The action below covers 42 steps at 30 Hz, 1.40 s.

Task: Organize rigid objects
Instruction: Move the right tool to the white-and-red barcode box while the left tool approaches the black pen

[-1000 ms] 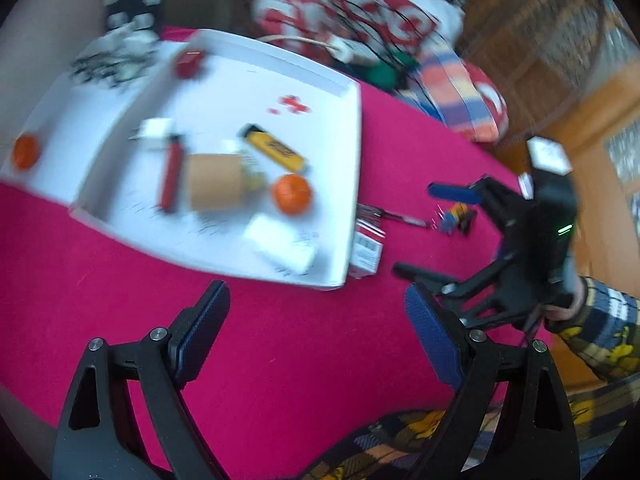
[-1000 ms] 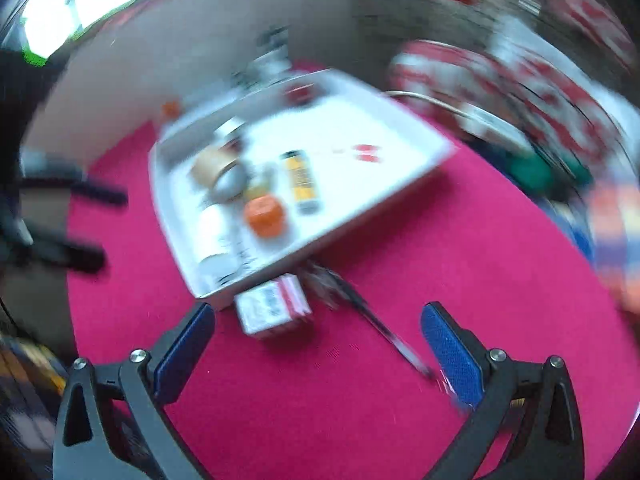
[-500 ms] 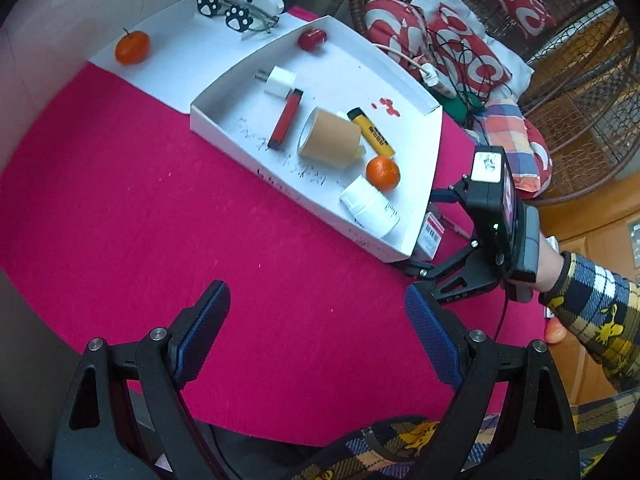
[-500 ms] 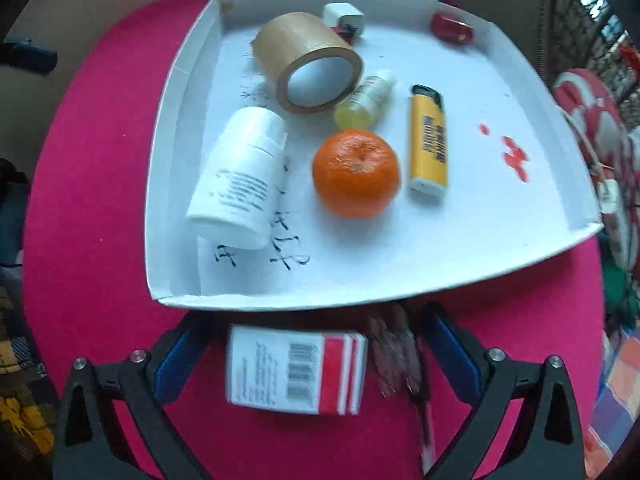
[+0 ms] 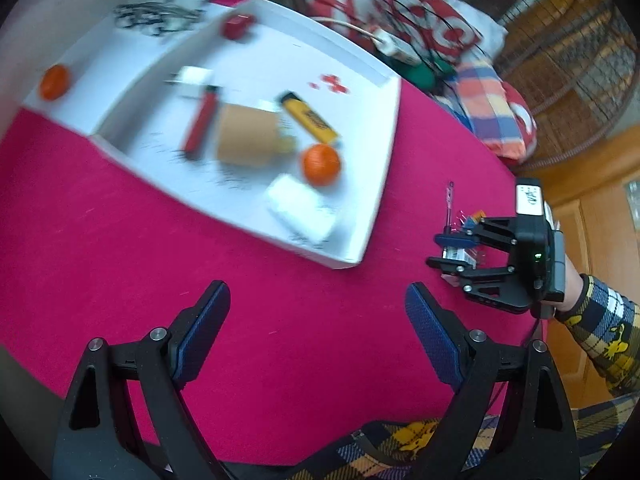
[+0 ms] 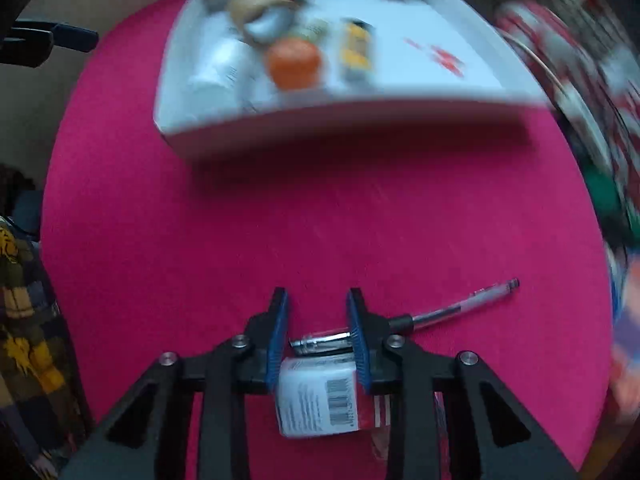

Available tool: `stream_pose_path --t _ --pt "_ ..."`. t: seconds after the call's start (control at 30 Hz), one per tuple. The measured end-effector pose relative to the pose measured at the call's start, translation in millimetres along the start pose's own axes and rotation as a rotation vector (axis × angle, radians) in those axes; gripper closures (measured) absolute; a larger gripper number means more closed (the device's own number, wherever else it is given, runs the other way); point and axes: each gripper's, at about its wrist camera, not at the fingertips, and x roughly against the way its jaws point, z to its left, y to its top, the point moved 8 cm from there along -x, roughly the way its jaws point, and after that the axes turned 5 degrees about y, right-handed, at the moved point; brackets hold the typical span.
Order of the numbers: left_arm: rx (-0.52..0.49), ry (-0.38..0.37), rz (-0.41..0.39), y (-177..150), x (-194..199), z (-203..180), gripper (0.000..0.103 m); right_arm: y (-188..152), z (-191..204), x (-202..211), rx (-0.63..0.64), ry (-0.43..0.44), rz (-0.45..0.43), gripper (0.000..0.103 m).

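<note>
My right gripper (image 6: 318, 322) is shut on a small white and red box (image 6: 320, 398) with a barcode, low over the pink table. It also shows in the left wrist view (image 5: 448, 250), right of the tray. A pen (image 6: 452, 308) lies on the cloth just past its fingers. My left gripper (image 5: 316, 320) is open and empty above the cloth. A white tray (image 5: 384, 128) holds a tape roll (image 5: 246, 138), an orange (image 5: 320, 164), a yellow lighter (image 5: 310, 120), a white bottle (image 5: 300, 208) and a red stick (image 5: 200, 122).
A second white tray part (image 5: 100, 56) at the far left holds a small orange (image 5: 54, 82) and glasses (image 5: 152, 18). Red patterned cushions (image 5: 400, 4) and a plaid cloth (image 5: 486, 104) lie beyond the table. A wicker chair (image 5: 568, 60) stands at the right.
My right gripper has closed on the white and red box and pulled back from the tray's edge. The left gripper has shifted its view, still open.
</note>
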Motion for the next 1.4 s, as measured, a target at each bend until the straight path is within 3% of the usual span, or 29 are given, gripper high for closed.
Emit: stream_pose_path --t 0.13,0.27,0.37,0.4,0.53,0.63,0.77,0.87,0.93,1.03,1.13,1.33,1.4 --pt "-0.104 -0.011 0.045 8.8 -21.9 -35.3 0.013 -30.6 -8.8 24.5 -0.146 -0.002 -0.070 0.070" --pt "-0.230 0.008 0.067 23.9 -45.3 -77.3 0.013 -37.5 -18.7 77.8 -0.345 -0.017 -0.274 0.011" --pt "-0.313 0.012 0.070 37.8 -66.4 -114.7 0.011 -58.6 -35.7 111.2 -0.482 -0.054 -0.368 0.011" --pt "-0.347 0.013 0.075 42.5 -77.6 -132.0 0.003 -66.5 -38.9 115.7 -0.522 -0.071 -0.387 0.011" --pt "-0.389 0.005 0.098 51.2 -114.1 -179.0 0.000 -107.0 -56.9 133.8 -0.694 -0.176 -0.402 0.011" --pt "-0.376 0.060 0.120 64.5 -145.3 -201.5 0.000 -145.3 -64.1 151.7 -0.825 -0.248 -0.410 0.011" --pt "-0.283 0.155 0.165 85.9 -189.0 -205.3 0.000 -200.3 -71.8 175.8 -0.968 -0.303 -0.411 0.011" --pt "-0.321 0.252 0.148 94.7 -205.8 -205.8 0.000 -222.7 -66.4 181.5 -1.033 -0.299 -0.414 0.011" --pt "-0.421 0.329 0.137 93.4 -213.9 -213.3 0.000 -228.9 -63.4 181.3 -1.052 -0.297 -0.411 0.011" --pt "-0.523 0.338 0.140 79.7 -215.7 -224.5 0.000 -231.4 -61.9 182.7 -1.068 -0.295 -0.417 0.011" --pt "-0.627 0.406 0.098 64.7 -207.3 -215.4 0.000 -228.3 -64.7 182.3 -1.068 -0.300 -0.426 0.011" --pt "-0.533 0.442 0.145 53.6 -188.9 -144.4 0.003 -208.9 -68.8 180.2 -1.031 -0.298 -0.434 0.011" --pt "-0.494 0.384 0.151 51.6 -181.8 -133.3 0.006 -202.5 -69.2 174.8 -1.018 -0.283 -0.429 0.011"
